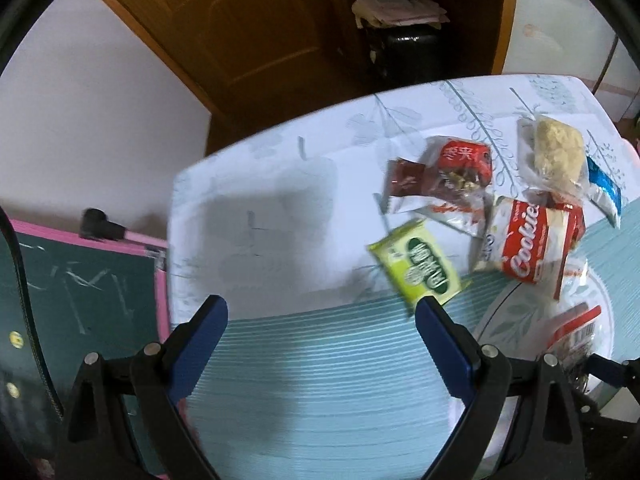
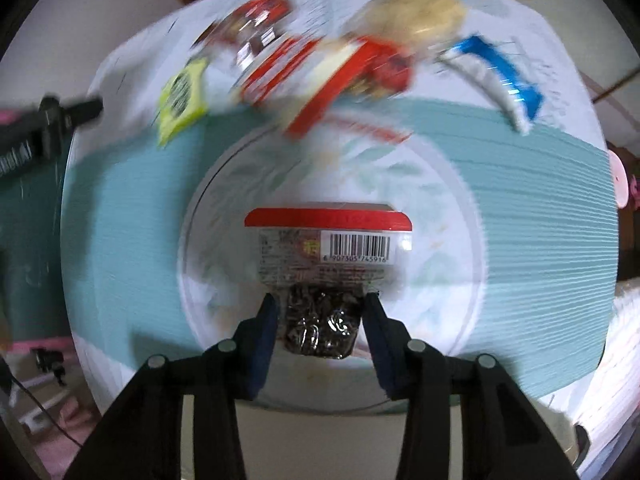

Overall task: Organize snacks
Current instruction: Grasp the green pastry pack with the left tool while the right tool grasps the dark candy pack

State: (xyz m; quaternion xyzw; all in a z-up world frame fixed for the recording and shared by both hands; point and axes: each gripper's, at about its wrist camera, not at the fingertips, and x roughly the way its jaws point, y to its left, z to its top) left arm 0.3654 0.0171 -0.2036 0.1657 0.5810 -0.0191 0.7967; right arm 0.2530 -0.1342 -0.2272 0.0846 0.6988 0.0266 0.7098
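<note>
At the lower centre of the right wrist view, the right gripper (image 2: pixel 320 320) clenches a clear red-edged snack packet with dark contents (image 2: pixel 326 248) over a round white leaf-patterned plate (image 2: pixel 452 280). In the left wrist view, the left gripper (image 1: pixel 322 316) hangs released above the teal striped tablecloth (image 1: pixel 320 380); a yellow-green wrapped snack (image 1: pixel 416 268) and red cookie packet (image 1: pixel 528 244) lie right of centre.

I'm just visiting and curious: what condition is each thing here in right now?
Left gripper: open, empty.
Right gripper: shut on barcode packet, over plate.
Green packet: sealed, lying on the table.
Cookies packet: sealed, in the pile.
</note>
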